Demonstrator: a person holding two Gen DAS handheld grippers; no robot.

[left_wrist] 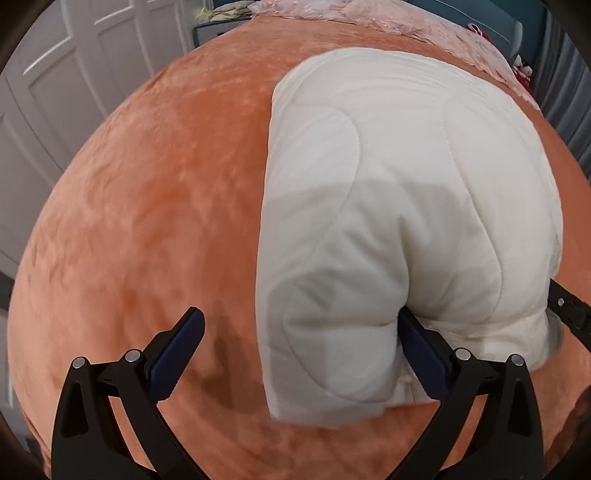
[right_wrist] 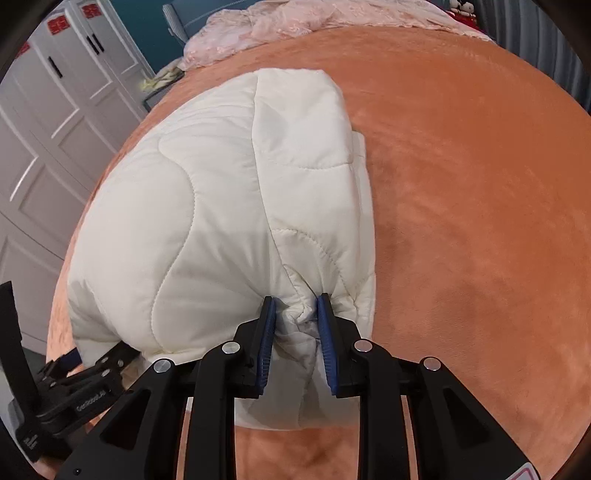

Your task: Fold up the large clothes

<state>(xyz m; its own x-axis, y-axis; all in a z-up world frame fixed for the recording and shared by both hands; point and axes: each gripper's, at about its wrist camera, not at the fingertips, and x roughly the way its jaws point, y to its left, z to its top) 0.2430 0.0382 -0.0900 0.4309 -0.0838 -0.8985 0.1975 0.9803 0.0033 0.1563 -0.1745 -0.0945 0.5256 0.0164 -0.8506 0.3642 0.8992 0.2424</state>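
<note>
While its blue pads pinch a bunched fold at the near edge of the white quilted jacket (right_wrist: 221, 206), the right gripper (right_wrist: 295, 325) holds it firmly. Beside that same edge the left gripper (left_wrist: 301, 343) stands wide, one finger (left_wrist: 421, 354) tucked under the jacket's hem. Folded, the jacket lies on the orange blanket (right_wrist: 461, 184), with pink lace fabric (right_wrist: 295, 26) beyond it.

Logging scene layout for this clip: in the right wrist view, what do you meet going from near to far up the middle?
right gripper → white quilted jacket → orange blanket → pink lacy fabric
</note>
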